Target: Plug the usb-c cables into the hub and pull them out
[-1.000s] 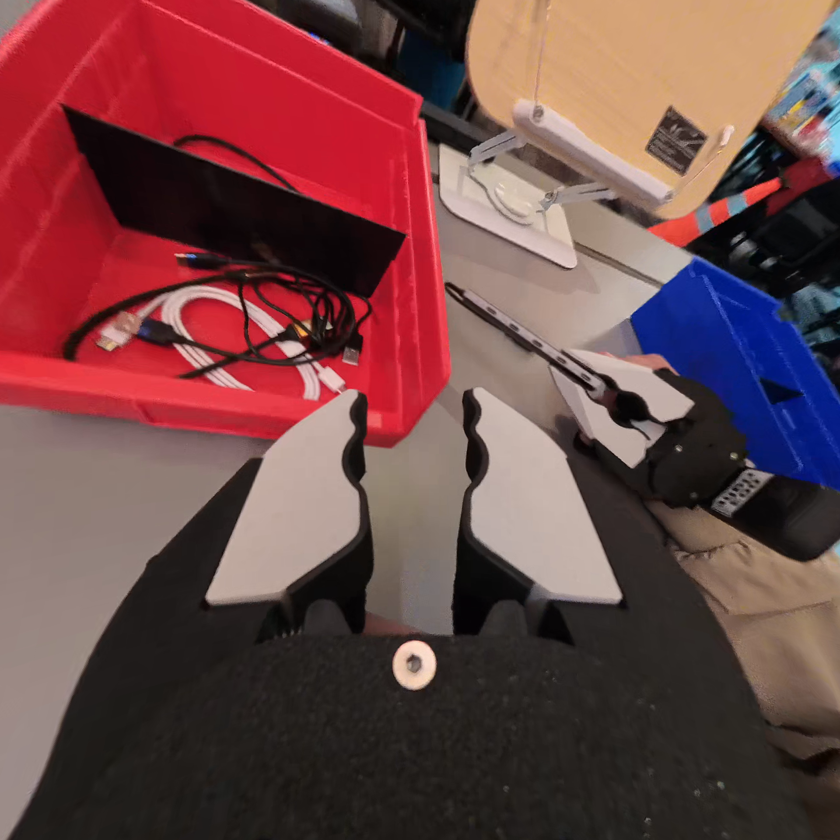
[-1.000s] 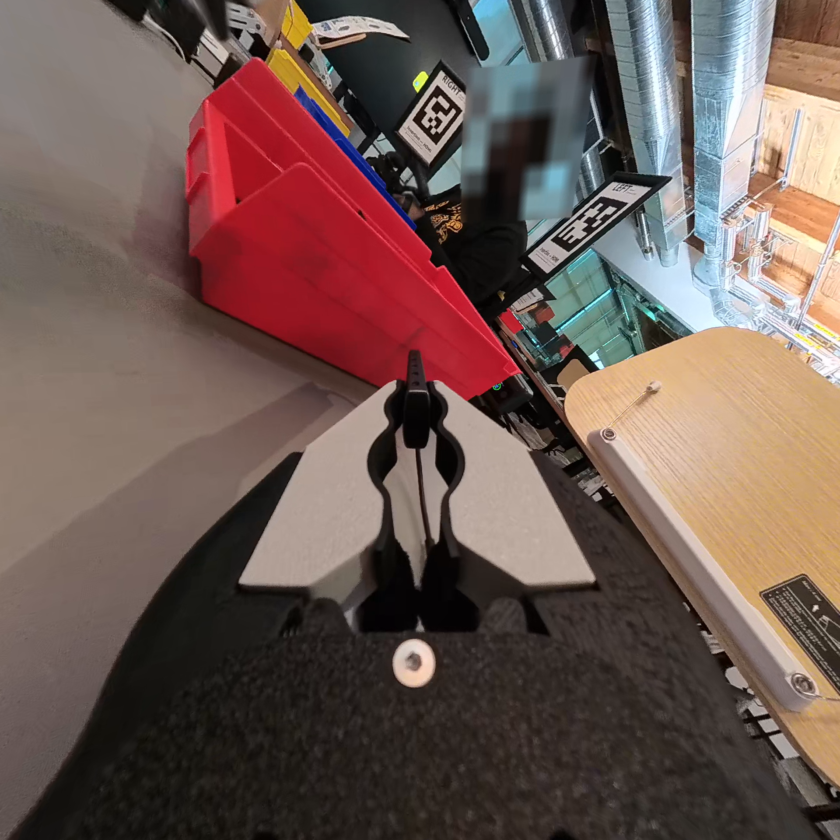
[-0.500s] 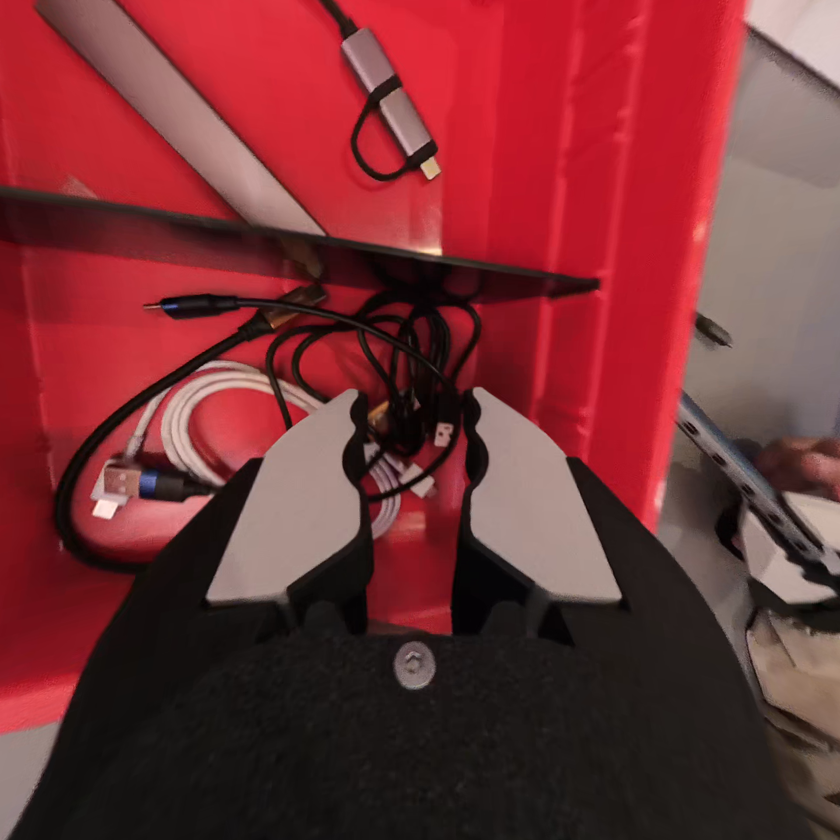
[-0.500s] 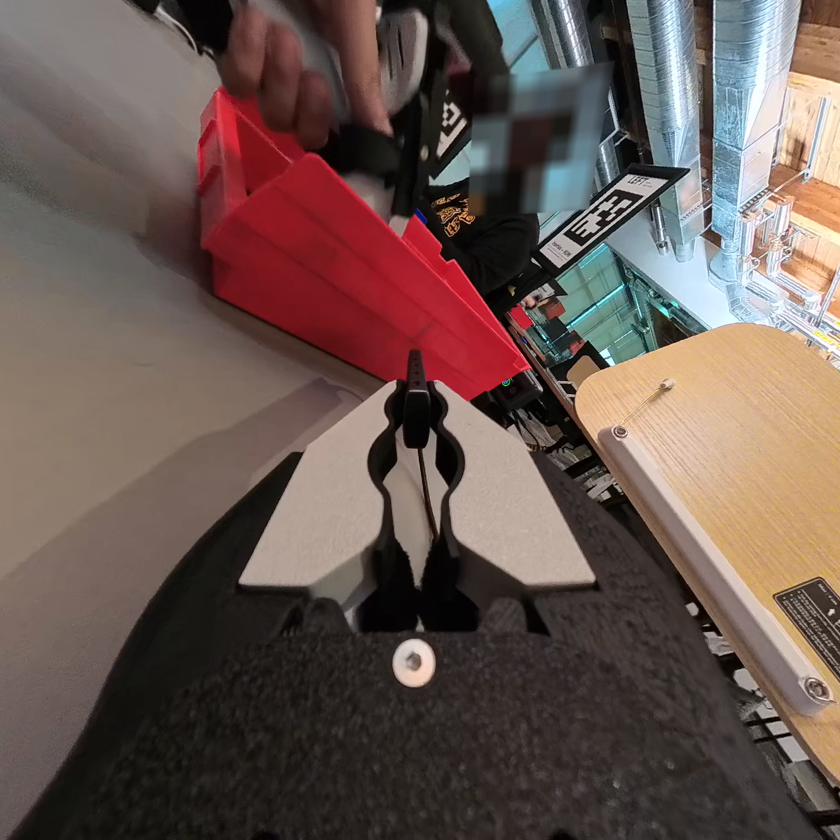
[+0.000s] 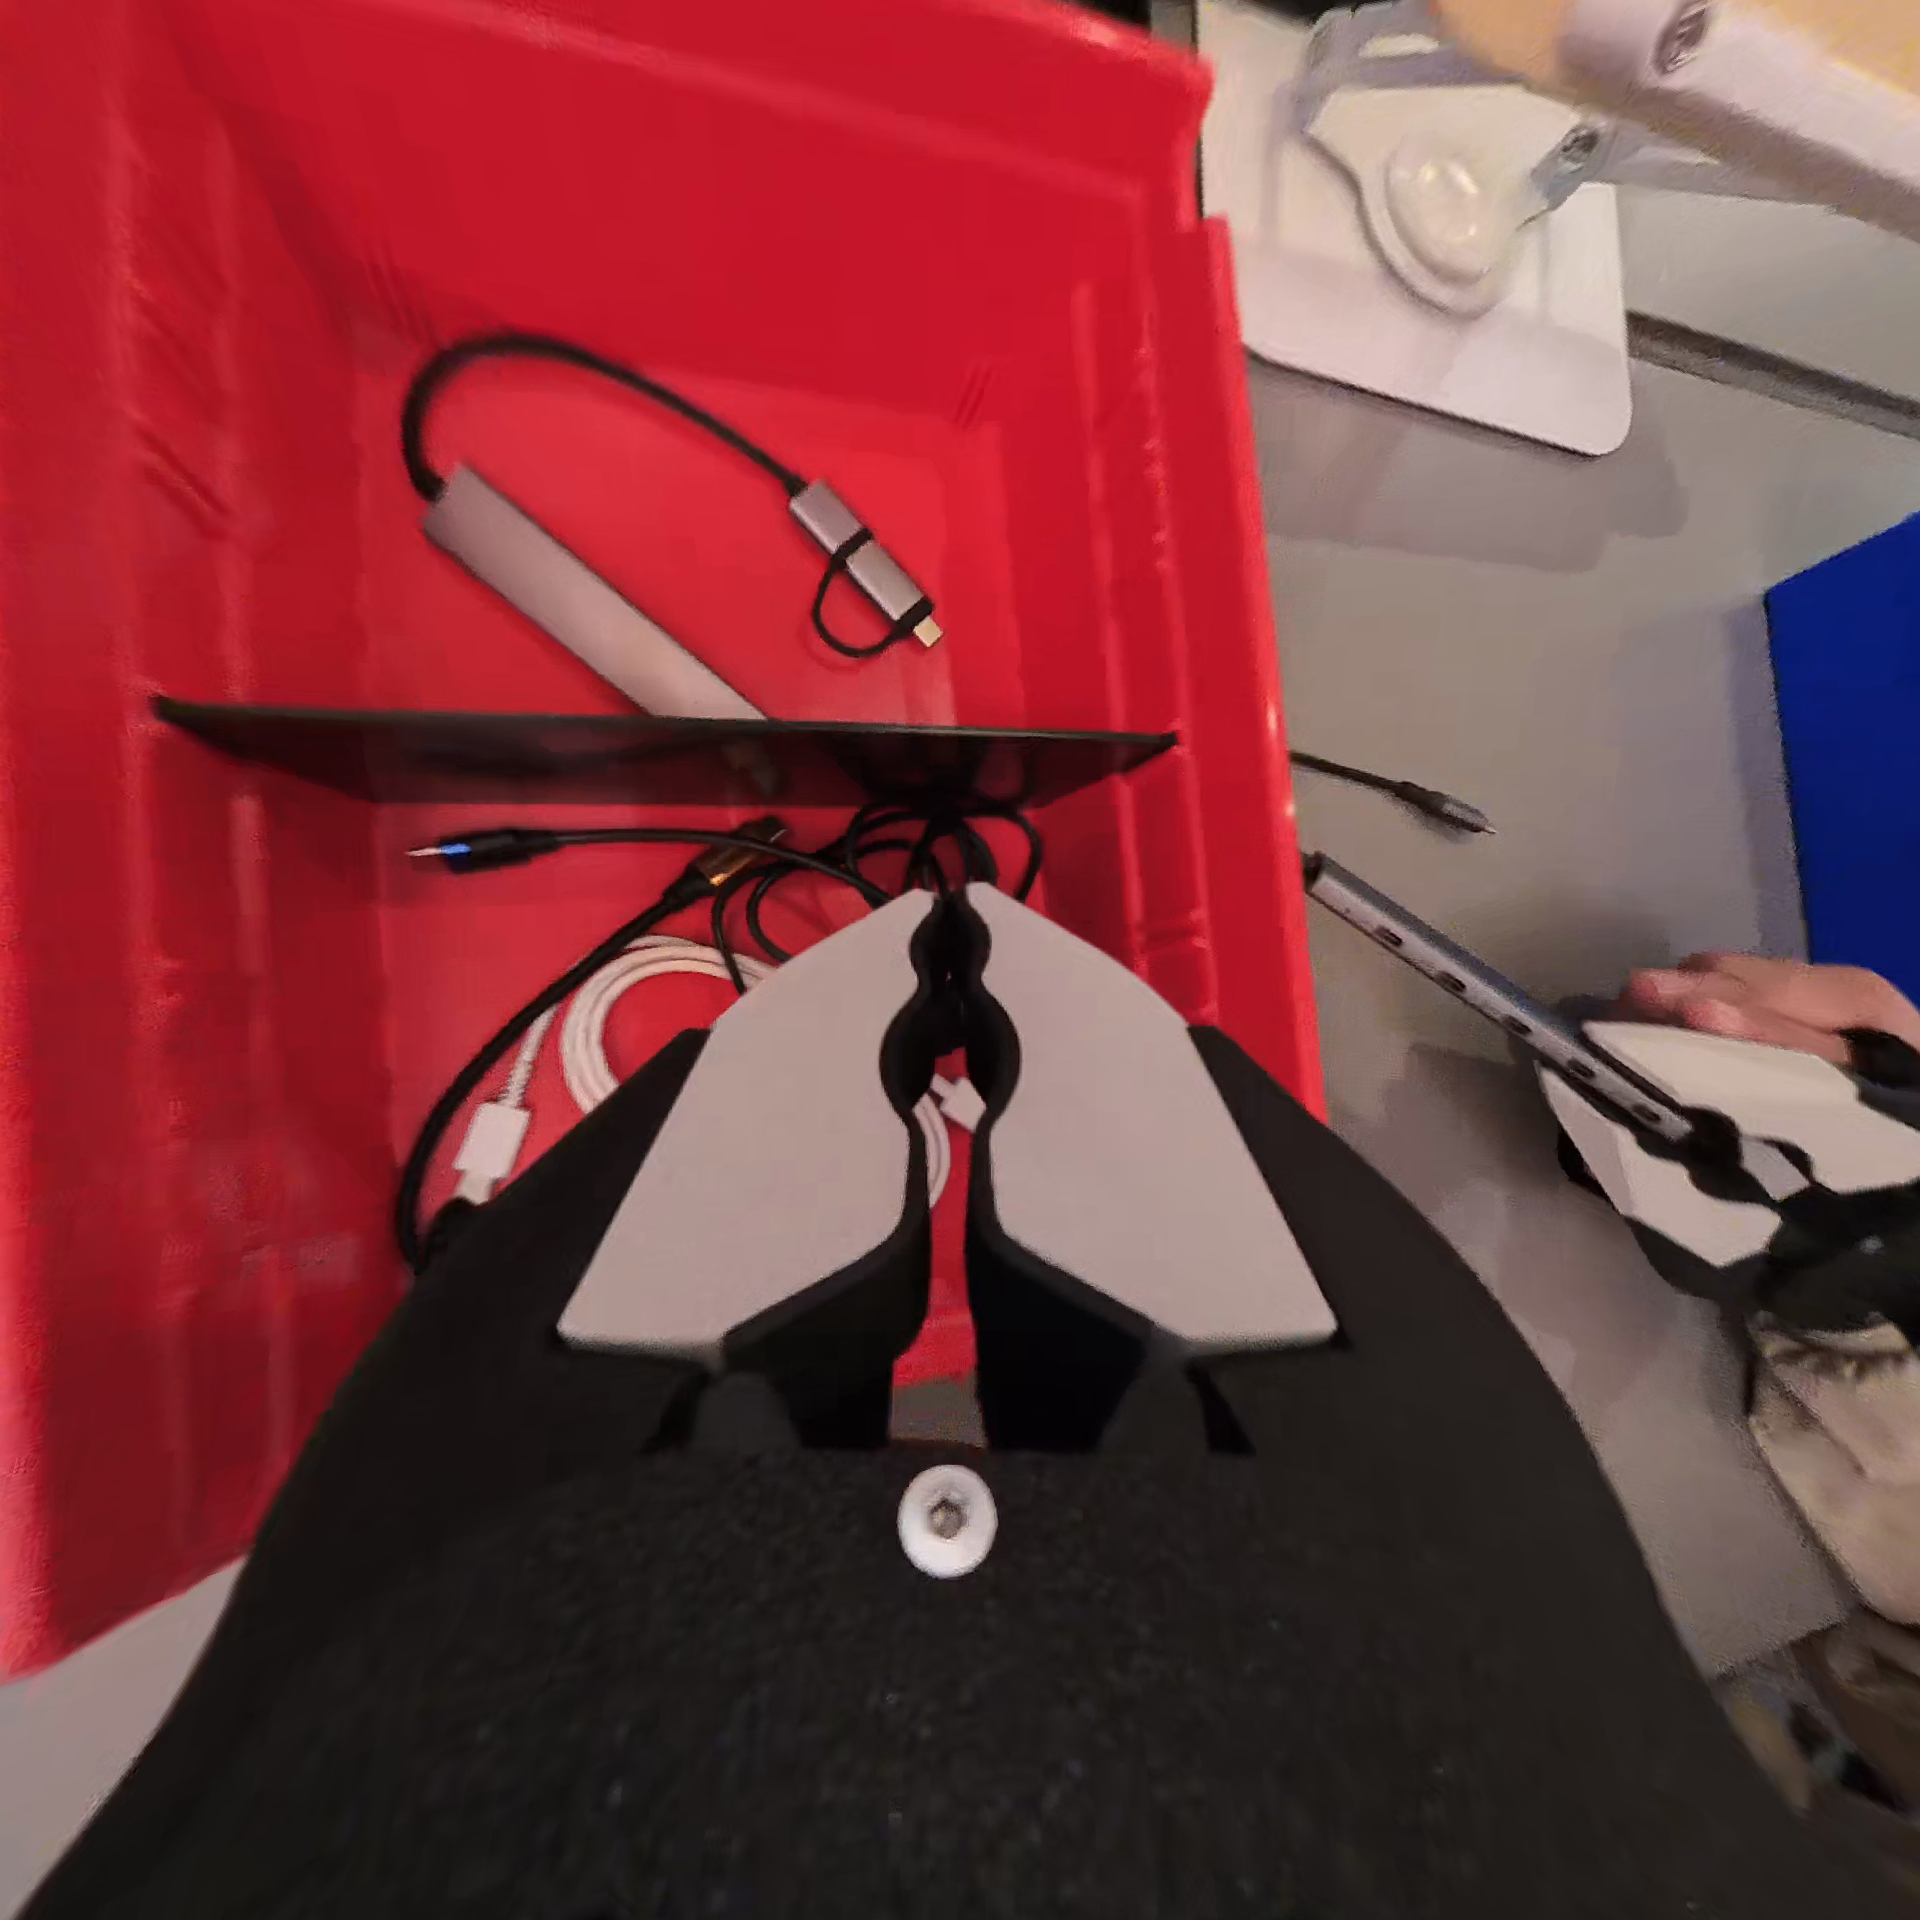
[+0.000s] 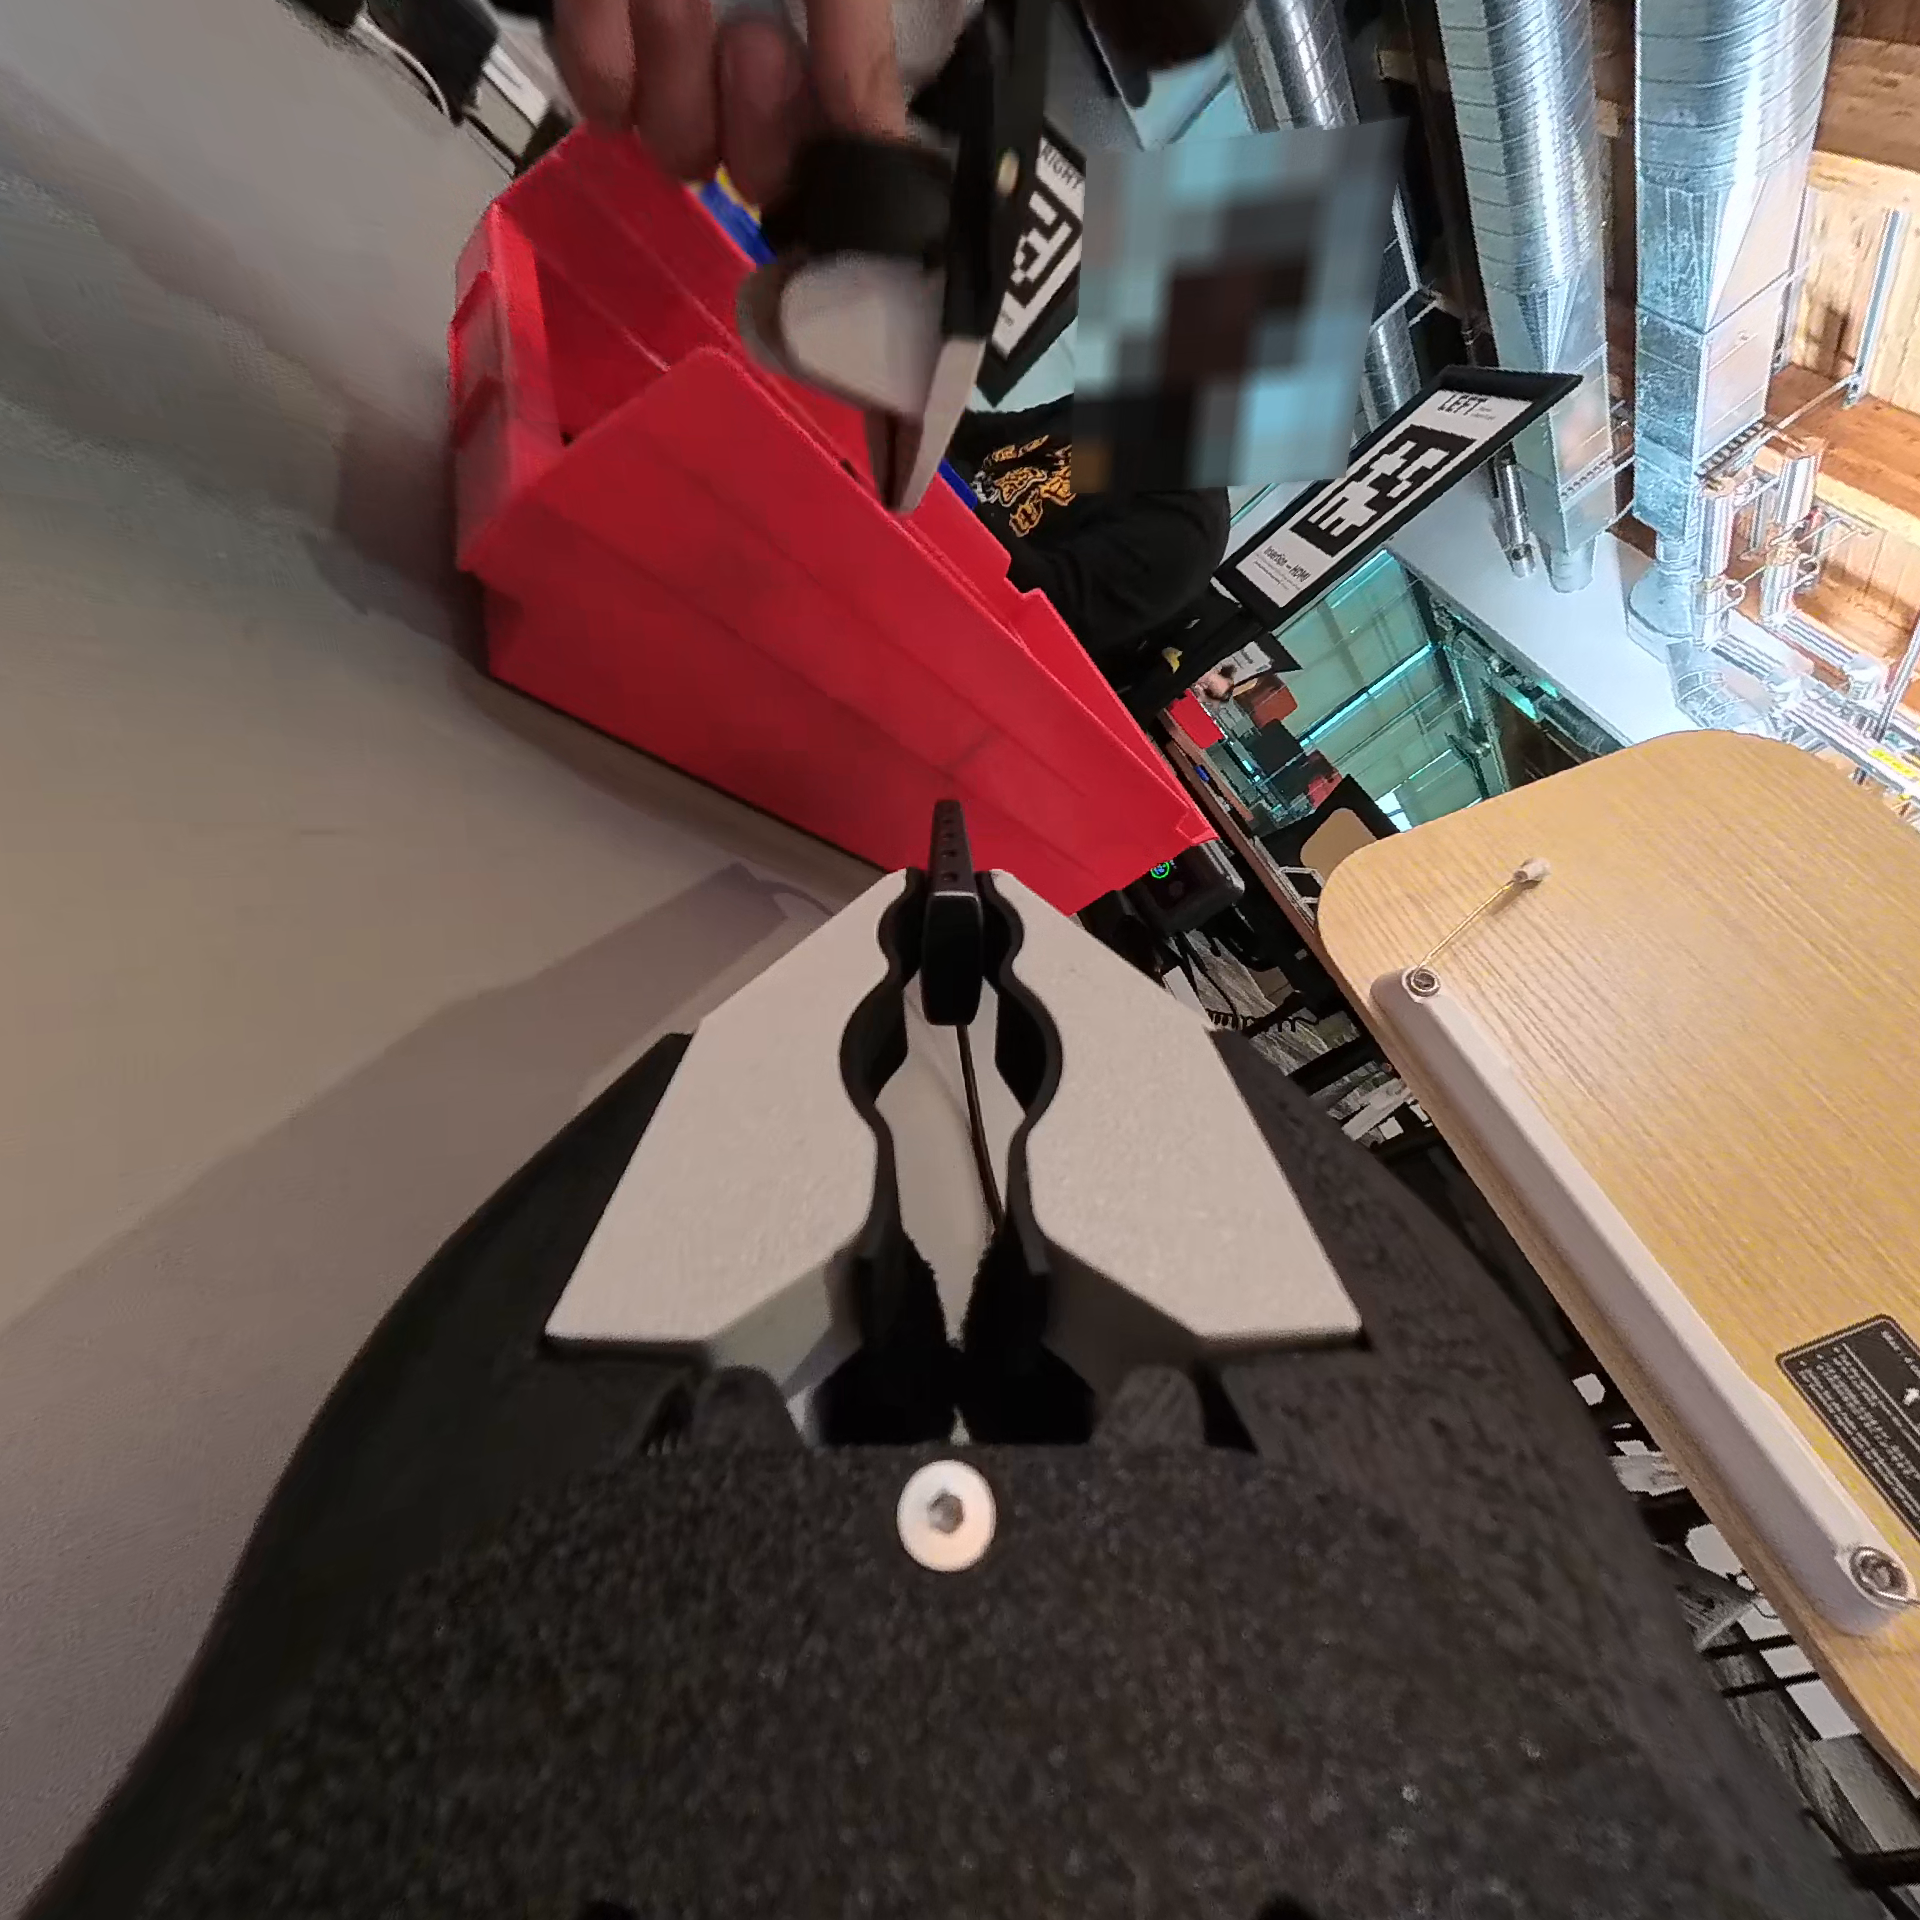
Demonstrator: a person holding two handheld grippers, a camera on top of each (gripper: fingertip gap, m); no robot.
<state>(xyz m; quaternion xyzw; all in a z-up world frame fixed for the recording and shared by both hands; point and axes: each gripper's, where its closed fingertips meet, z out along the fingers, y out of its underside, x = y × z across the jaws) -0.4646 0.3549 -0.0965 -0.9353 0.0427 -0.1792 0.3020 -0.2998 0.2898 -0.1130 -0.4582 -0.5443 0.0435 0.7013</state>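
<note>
Your left tool (image 5: 948,902) sits low in the near compartment of the red plastic bin (image 5: 1195,623), its two grey fingers drawn together at the tips over the tangle of black cables (image 5: 831,883); you appear to have pinched one black strand, though blur and the fingers hide the contact. A coiled white cable (image 5: 623,997) lies just beside the tangle, and a black divider panel (image 5: 520,753) separates them from a second slim grey hub with a short black lead (image 5: 582,592) in the far compartment. Your right tool (image 6: 948,899) is clamped tight on the slim dark grey USB hub (image 6: 948,883), holding it edge-on above the grey worktop (image 6: 260,883); in the left wrist view the hub juts out towards the bin. A loose black plug end (image 5: 1444,802) lies on the worktop near the bin wall.
</note>
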